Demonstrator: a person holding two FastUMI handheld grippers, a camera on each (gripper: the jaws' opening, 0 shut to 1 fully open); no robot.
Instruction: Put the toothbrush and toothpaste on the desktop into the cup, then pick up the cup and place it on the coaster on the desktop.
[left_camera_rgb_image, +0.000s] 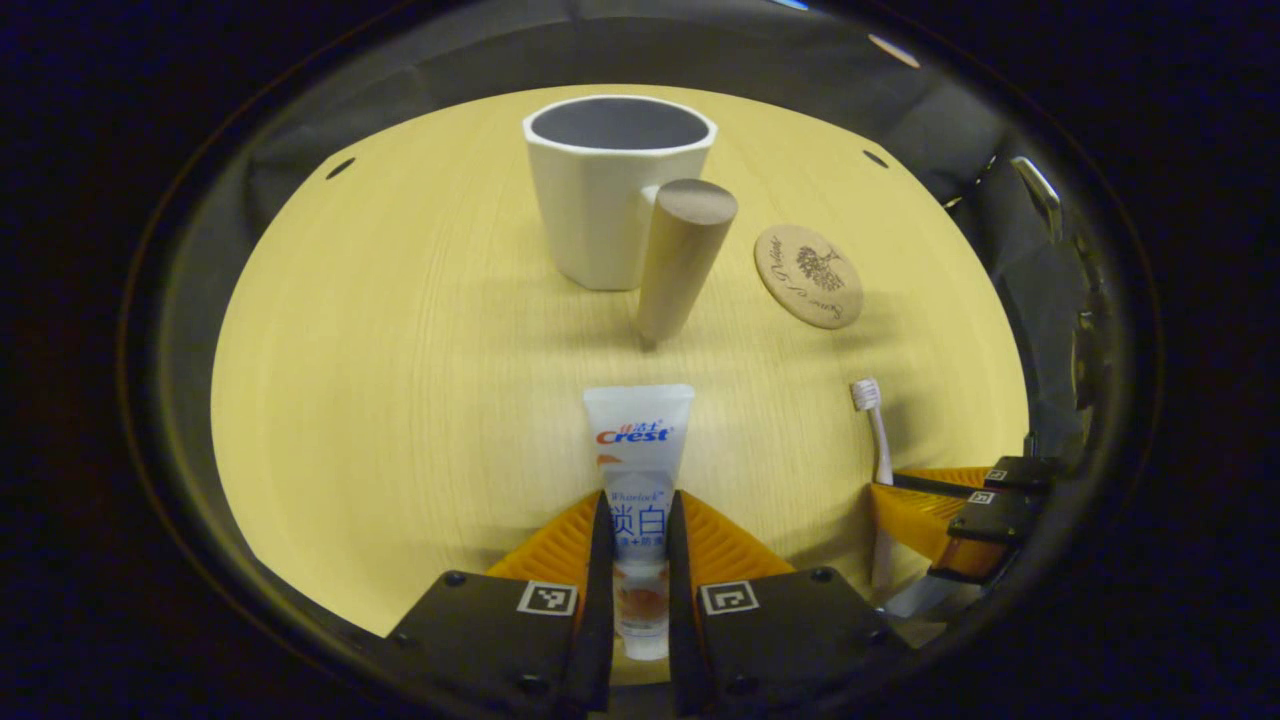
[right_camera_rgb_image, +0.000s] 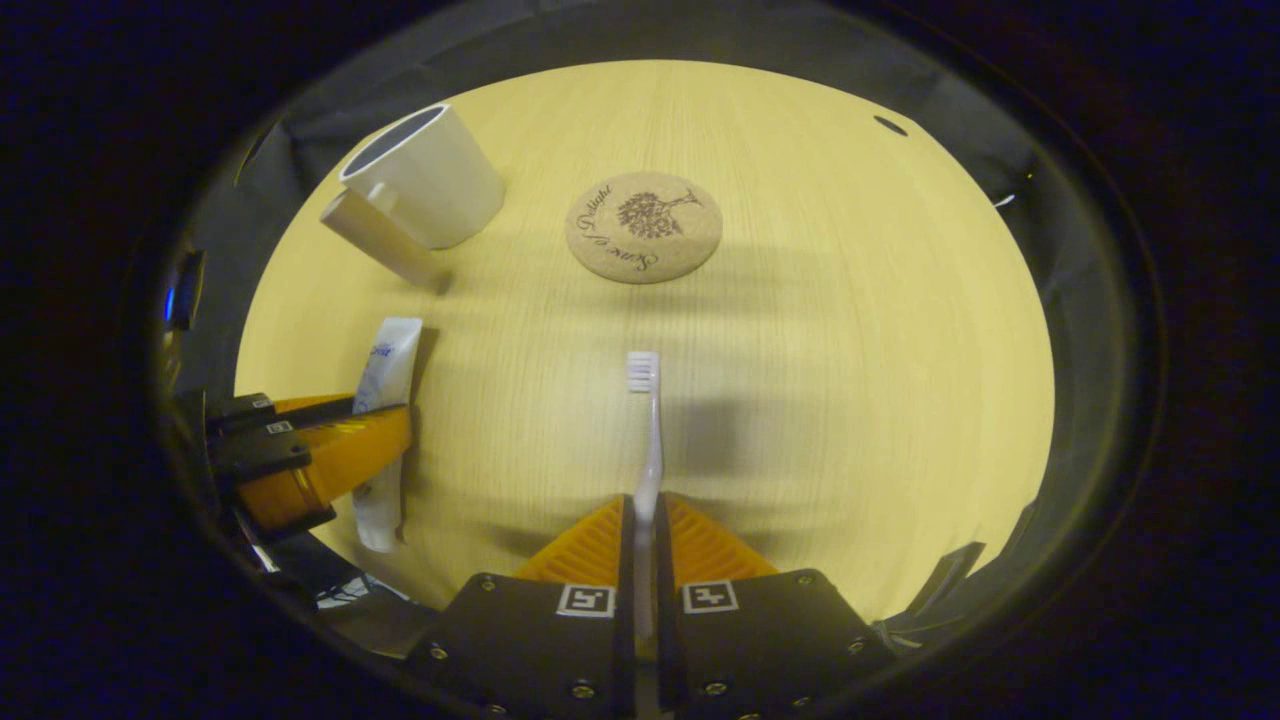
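Left gripper (left_camera_rgb_image: 640, 560): fingers pinching the tube (left_camera_rgb_image: 638, 470), near edge of the desk (left_camera_rgb_image: 400, 400).
Right gripper (right_camera_rgb_image: 645, 545): fingers pinching the brush (right_camera_rgb_image: 648, 440) by its handle, bristles pointing far.
Cup (left_camera_rgb_image: 615, 185): far, upright, empty.
Coaster (left_camera_rgb_image: 808, 275): right of cup, bare.
Status: both items gripped; neither yet in the cup. Loading and cup transfer remain.

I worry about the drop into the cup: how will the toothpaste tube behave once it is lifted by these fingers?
The toothpaste tube looks like soft plastic, so it will likely dent where the left gripper squeezes it. Its flat crimped end reaches well past the fingers, so it may droop slightly. It seems light, and being flattish it probably won't roll if it misses the cup.
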